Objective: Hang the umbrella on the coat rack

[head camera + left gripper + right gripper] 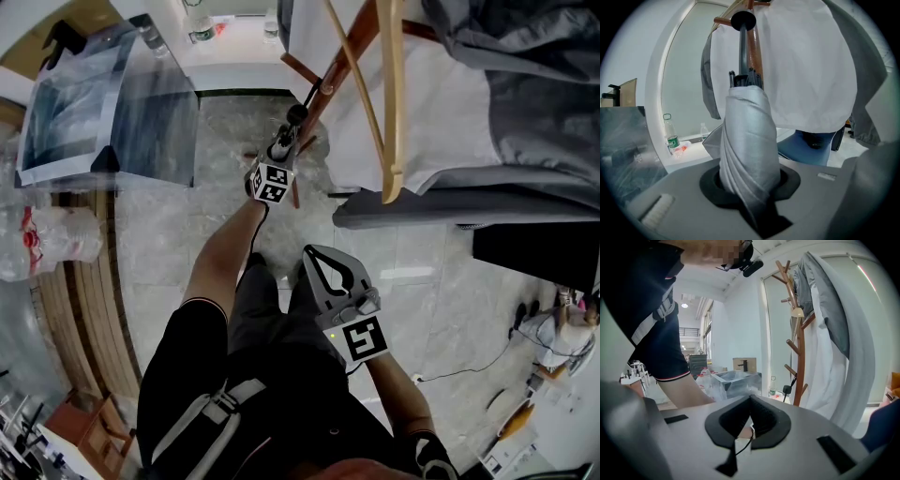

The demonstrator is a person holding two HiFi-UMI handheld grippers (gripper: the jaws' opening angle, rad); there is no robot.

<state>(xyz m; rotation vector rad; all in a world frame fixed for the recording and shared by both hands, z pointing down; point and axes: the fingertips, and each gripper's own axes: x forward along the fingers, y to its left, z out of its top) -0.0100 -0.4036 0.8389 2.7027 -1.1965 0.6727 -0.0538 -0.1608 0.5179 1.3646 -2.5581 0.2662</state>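
The folded silver-grey umbrella [747, 140] stands between the jaws of my left gripper [750, 180], which is shut on it. Its black handle knob [743, 19] points up at the brown wooden coat rack [755, 51]. In the head view the left gripper [281, 148] reaches out to the rack's pole [323, 84]. A black strap runs from the knob [787, 389] up toward a lower peg; whether it is hooked I cannot tell. My right gripper [316, 255] hangs by the person's leg, shut and empty, its tips [750, 399] touching.
White and grey garments [469, 103] and a wooden hanger [394, 112] hang on the rack. A clear box [112, 103] sits at the left, with plastic bottles [671, 140] on a white ledge. A blue seat [806, 150] is behind the rack. A cable [469, 370] lies on the floor.
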